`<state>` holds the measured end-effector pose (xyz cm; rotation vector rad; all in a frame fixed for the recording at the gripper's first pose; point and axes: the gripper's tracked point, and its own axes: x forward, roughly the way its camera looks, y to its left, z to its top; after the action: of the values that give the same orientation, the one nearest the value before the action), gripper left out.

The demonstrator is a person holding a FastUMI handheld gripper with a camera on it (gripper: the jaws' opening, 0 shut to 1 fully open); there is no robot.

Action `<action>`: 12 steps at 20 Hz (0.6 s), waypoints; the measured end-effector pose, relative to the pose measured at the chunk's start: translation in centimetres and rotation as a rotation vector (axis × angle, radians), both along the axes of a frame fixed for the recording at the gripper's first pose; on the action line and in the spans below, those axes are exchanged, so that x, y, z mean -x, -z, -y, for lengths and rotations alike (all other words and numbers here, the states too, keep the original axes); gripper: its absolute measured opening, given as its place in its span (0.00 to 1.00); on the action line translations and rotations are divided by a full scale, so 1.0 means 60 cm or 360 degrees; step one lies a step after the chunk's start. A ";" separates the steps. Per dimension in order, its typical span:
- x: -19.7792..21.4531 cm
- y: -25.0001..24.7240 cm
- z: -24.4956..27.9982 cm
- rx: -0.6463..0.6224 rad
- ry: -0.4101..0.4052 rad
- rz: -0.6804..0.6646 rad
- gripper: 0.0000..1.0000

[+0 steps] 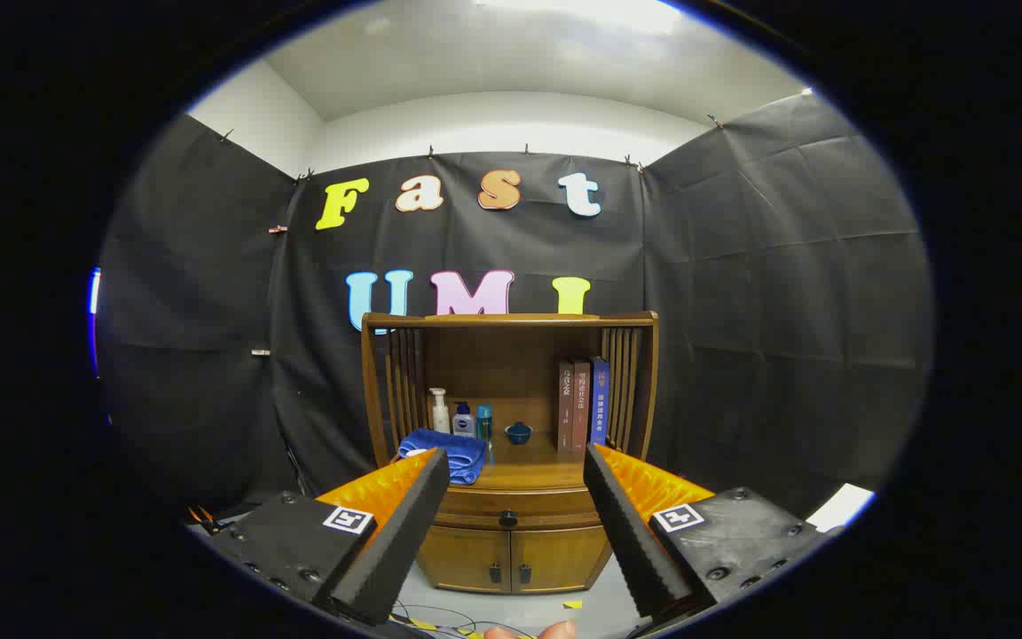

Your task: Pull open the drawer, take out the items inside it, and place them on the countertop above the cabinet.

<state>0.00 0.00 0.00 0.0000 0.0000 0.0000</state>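
The gripper (515, 470) stands open and empty, its fingers spread wide and well short of the brown wooden cabinet (511, 444). The shallow wooden drawer (520, 513) is shut beneath the countertop (533, 475), directly beyond the finger gap. It is judged rigid and light-running; the only hold is its small dark round knob (507, 517) — smooth, possibly slippery.

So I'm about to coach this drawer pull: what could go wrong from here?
1. The drawer knob is small; the open hand-held gripper, not yet at it, could close off-centre and slip.
2. The blue towel overhangs the countertop edge above the drawer, so it could snag.
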 end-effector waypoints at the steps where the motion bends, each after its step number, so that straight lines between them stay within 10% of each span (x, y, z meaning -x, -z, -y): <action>1: 0.001 -0.001 0.000 0.0001 0.0000 0.0001 0.99; 12: 0.004 -0.004 0.000 0.0017 0.0002 0.0004 0.99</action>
<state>-0.26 0.00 0.21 -0.0104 -0.0026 -0.0011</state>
